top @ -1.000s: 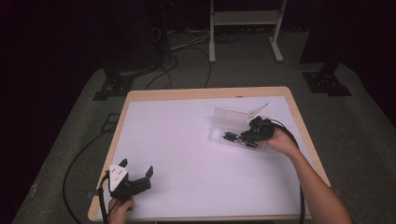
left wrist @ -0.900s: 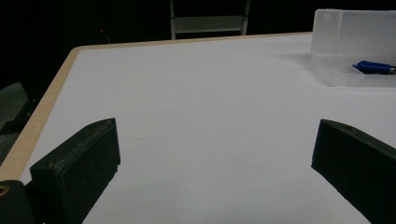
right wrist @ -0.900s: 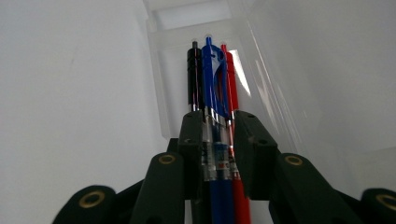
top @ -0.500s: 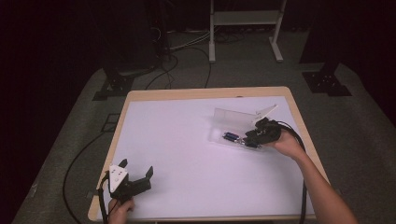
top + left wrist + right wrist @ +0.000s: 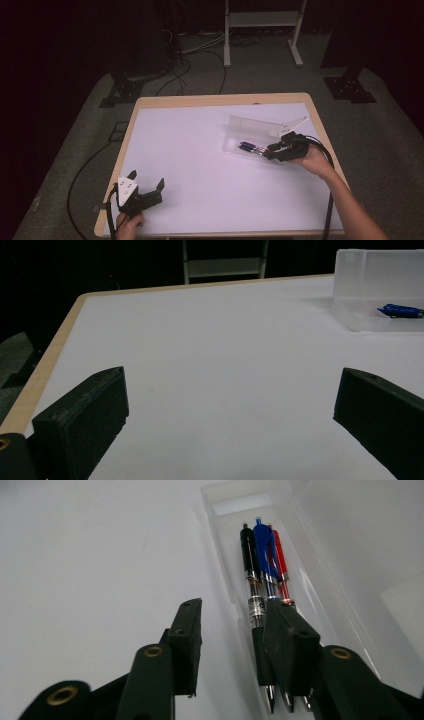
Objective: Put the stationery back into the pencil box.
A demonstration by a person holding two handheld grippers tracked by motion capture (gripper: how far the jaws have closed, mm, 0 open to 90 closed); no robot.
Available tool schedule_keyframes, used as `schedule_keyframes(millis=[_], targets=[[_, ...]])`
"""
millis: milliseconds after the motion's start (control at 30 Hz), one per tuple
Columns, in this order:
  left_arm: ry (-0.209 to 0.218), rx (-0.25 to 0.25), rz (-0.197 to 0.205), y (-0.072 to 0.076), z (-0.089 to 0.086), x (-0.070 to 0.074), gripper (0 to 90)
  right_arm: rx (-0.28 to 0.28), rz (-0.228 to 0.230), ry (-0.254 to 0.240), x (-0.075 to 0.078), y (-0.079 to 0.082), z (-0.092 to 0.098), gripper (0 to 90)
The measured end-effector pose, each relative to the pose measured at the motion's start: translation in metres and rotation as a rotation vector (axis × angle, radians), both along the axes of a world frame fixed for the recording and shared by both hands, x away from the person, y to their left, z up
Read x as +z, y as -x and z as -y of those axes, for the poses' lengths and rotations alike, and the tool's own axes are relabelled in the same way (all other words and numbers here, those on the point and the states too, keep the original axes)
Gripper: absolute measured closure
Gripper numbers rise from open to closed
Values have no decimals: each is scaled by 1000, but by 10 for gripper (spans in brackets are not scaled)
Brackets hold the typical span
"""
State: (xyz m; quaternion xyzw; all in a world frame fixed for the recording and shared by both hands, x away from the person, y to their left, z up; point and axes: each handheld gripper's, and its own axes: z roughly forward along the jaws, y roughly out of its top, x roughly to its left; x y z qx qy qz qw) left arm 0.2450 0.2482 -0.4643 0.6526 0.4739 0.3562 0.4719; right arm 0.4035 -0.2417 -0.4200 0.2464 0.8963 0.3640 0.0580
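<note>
While the right hand-held gripper (image 5: 232,625) hangs low over the clear plastic box (image 5: 250,145), its two black jaws stand apart with nothing between them. One jaw is over the white worktop (image 5: 200,165) just beside the box wall. The other jaw is above the pens, and I cannot tell if it touches them. In the high view this hand-held gripper (image 5: 272,150) sits at the right end of the box, with the right hand (image 5: 310,159) behind it and a black cable looping past the wrist.

Three pens lie side by side inside the box, all along its length. The black pen (image 5: 254,590) is nearest the box wall by the open jaw. The blue pen (image 5: 265,555) is in the middle, and the red pen (image 5: 281,565) is on the far side of it. The box lid (image 5: 260,126) stands up open along the far side of the box.

Well away from the box, near the front left corner of the worktop, the left hand-held gripper (image 5: 147,186) rests low with its jaws wide apart and empty. The left hand (image 5: 129,226) holds it from the worktop's front edge. A grey three-cornered plate sits on top of it. In the left gripper view, the box (image 5: 380,295) shows far off with the blue pen (image 5: 400,311) in it.

Past the far side of the worktop, the floor is dark with black cables (image 5: 200,55) and a white metal stand (image 5: 262,25).
</note>
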Motion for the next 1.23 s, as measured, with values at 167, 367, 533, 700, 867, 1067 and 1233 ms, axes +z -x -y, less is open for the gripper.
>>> schedule_keyframes(millis=[167,367,533,700,867,1067,1233], targets=[[4,-1,1,0,0,0,4,1,-5,-21,0,9,4,543],[4,-1,1,0,0,0,4,3,-6,-36,-2,19,9,505],[1,-1,0,0,0,0,4,7,-8,-35,-5,27,12,485],[-1,-1,1,0,0,0,4,4,-11,-39,-9,36,16,470],[1,0,-1,0,0,0,4,5,-11,-42,-13,46,21,458],[-5,-2,4,1,1,0,4,7,-10,-45,-16,60,24,428],[-1,-6,-3,0,0,0,4,1,-2,-29,-15,74,23,392]])
